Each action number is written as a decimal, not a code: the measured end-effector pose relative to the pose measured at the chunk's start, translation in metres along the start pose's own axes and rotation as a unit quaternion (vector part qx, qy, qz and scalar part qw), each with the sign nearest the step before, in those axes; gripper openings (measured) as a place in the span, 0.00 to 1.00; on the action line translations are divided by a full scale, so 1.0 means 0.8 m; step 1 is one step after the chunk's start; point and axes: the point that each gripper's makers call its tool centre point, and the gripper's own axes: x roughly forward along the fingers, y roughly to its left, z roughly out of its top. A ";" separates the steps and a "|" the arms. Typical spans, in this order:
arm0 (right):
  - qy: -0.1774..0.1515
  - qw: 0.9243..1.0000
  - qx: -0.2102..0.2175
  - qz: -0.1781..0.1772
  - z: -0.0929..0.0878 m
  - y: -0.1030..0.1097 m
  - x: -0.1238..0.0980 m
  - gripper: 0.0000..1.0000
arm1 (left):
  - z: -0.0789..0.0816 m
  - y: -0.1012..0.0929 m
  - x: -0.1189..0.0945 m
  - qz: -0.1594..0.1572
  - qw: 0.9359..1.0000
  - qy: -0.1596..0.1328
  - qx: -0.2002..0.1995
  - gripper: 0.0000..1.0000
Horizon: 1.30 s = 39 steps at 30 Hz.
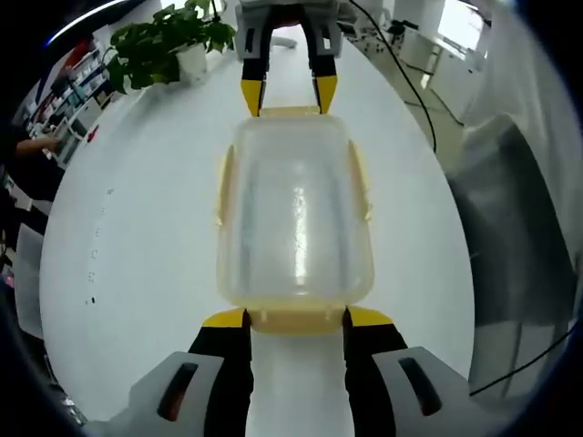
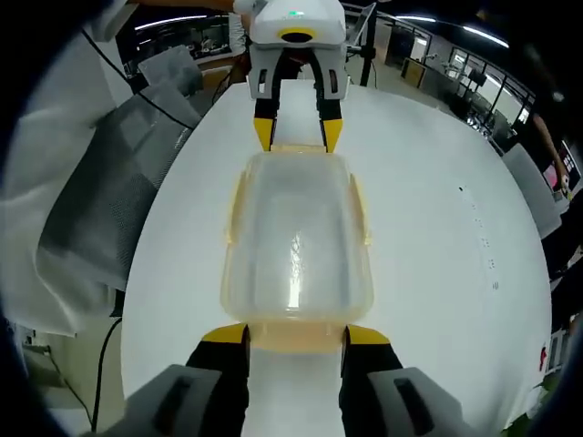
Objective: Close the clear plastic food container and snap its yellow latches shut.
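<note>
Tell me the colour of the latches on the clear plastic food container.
Yellow latches, clearest in the left gripper view.

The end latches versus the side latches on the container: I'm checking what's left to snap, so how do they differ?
The end latches each sit at a hand-held gripper's yellow tips: left gripper near, right gripper far. The side latches have no gripper on them. End latches run along the short edges, side latches along the long ones. All are yellow.

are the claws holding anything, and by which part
Neither visibly grips. Each open claw, left and right, sits at one short end of the container, jaw tips beside the yellow end latch; contact cannot be told.
</note>
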 end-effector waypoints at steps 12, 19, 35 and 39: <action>0.008 1.000 -0.004 -0.001 -0.005 0.001 0.006 0.37 | 0.001 -0.001 0.001 0.000 1.000 -0.002 -0.006 0.37; 0.013 1.000 -0.008 -0.002 -0.005 0.001 0.005 0.38 | 0.002 -0.002 0.000 0.002 1.000 -0.003 -0.004 0.37; 0.020 1.000 0.013 -0.006 -0.004 0.004 -0.005 0.42 | 0.001 -0.002 -0.005 0.012 1.000 -0.003 -0.004 0.43; 0.024 1.000 0.016 -0.005 -0.006 0.007 -0.009 0.43 | -0.003 -0.002 -0.010 0.016 1.000 -0.003 -0.010 0.47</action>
